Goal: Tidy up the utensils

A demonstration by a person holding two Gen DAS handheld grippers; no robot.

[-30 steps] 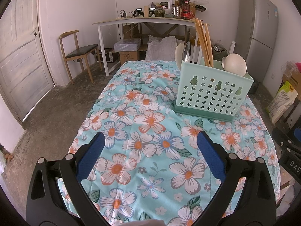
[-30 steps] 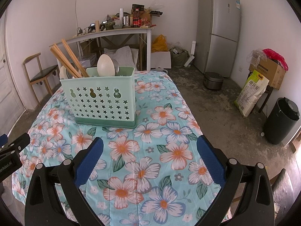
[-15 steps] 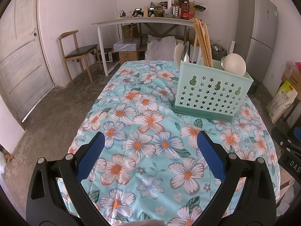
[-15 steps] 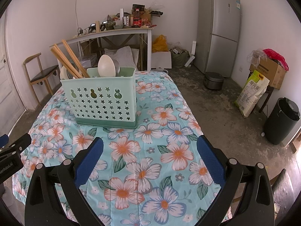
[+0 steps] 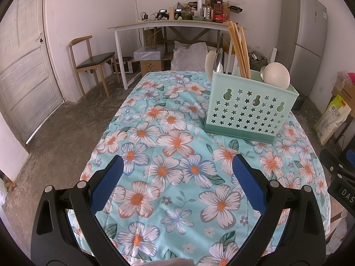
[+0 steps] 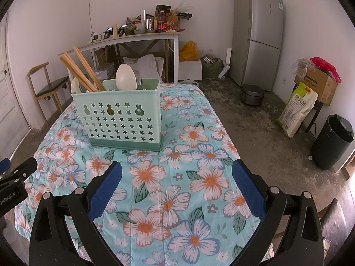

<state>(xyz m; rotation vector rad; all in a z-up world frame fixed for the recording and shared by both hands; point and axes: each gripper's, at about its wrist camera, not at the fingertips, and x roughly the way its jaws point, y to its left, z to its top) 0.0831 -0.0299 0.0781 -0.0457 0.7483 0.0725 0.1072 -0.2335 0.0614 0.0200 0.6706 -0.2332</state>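
Observation:
A mint-green utensil basket [image 5: 248,108] with star holes stands on the floral tablecloth [image 5: 173,146]; it also shows in the right wrist view [image 6: 122,117]. Wooden chopsticks [image 5: 239,48], a white spoon [image 5: 277,75] and a metal spoon [image 5: 218,59] stand upright in it. In the right wrist view the chopsticks [image 6: 84,71] lean left and the white spoon [image 6: 125,76] stands in the middle. My left gripper [image 5: 176,173] is open and empty above the cloth, short of the basket. My right gripper [image 6: 177,173] is open and empty too, nearer than the basket.
A white desk [image 5: 173,24] with clutter stands against the back wall, a wooden chair [image 5: 91,59] at the left, a fridge [image 6: 257,37] at the right. A black bin [image 6: 332,141], a sack [image 6: 297,108] and boxes sit on the floor to the right.
Both grippers have stayed open and almost still. The views have shifted only slightly.

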